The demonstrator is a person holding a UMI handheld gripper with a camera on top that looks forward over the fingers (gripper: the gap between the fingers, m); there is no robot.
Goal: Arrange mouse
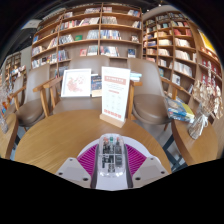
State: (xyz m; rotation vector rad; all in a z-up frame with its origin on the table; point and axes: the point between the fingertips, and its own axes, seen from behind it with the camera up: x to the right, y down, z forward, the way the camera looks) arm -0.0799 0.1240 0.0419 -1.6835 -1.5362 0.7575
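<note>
A clear, see-through mouse (111,157) with its circuit parts showing lies lengthwise between my gripper's (111,161) two fingers, pressed by the magenta pads (89,158) on both sides. It is held above the near edge of a round wooden table (70,132). The mouse's rear end is hidden behind the gripper body.
An upright white sign stand (115,98) stands on the table just beyond the mouse. Wooden chairs (46,96) ring the table. A display board (76,82) stands behind it. Bookshelves (100,35) fill the back. Books and flowers (198,108) sit to the right.
</note>
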